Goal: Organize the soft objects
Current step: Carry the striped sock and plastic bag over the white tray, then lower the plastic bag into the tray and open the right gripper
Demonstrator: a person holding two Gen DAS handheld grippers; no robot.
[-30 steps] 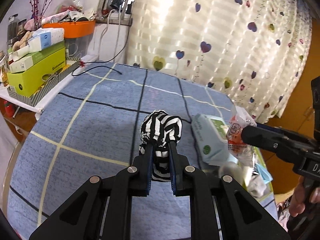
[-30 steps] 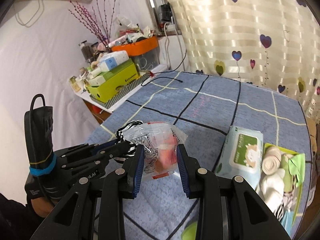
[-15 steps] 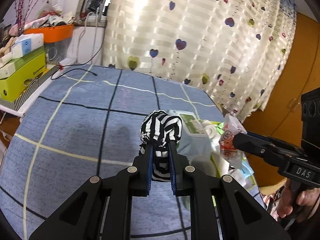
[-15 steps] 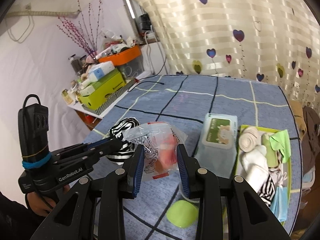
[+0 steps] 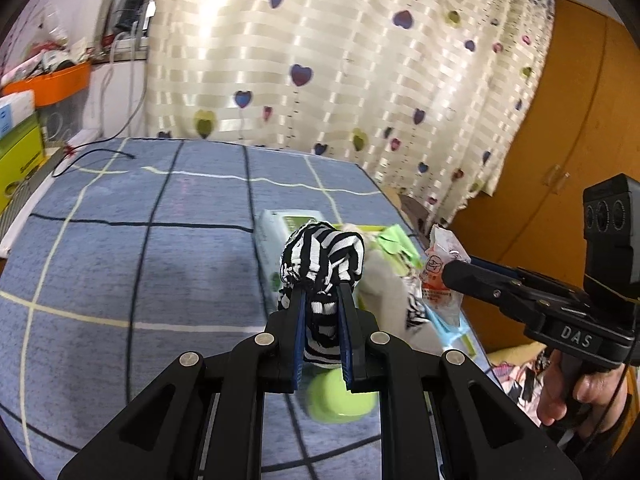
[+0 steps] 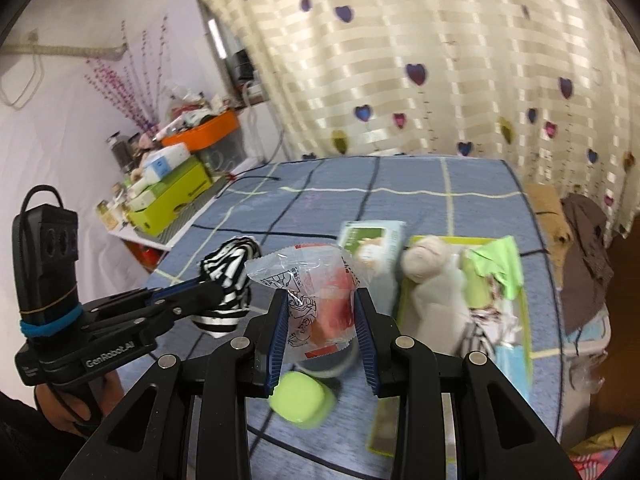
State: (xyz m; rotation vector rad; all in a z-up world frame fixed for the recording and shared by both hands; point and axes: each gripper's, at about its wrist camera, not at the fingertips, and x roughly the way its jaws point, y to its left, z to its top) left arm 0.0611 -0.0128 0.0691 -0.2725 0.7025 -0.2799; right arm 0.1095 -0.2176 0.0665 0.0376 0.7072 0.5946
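Note:
My left gripper (image 5: 322, 294) is shut on a black-and-white striped sock bundle (image 5: 323, 258) and holds it above the blue bed cover; it also shows in the right wrist view (image 6: 229, 276). My right gripper (image 6: 322, 300) is shut on a clear plastic packet with red contents (image 6: 320, 304), seen at the right in the left wrist view (image 5: 440, 276). A green-edged tray (image 6: 520, 308) holds rolled socks and cloths, with a beige roll (image 6: 424, 258) at its far end. A wet-wipes pack (image 6: 370, 240) lies beside the tray.
A lime-green lid (image 6: 302, 398) lies on the blue checked cover (image 5: 120, 248) just below both grippers. A side shelf with green boxes (image 6: 172, 196) and an orange bin (image 6: 208, 128) stands at the left. A heart-print curtain (image 5: 340, 60) hangs behind. Clothes (image 6: 588, 248) lie right of the bed.
Both grippers have swung to the right with their loads. The tray and wipes pack now lie closer, right in front of them, and the green lid has come into view below.

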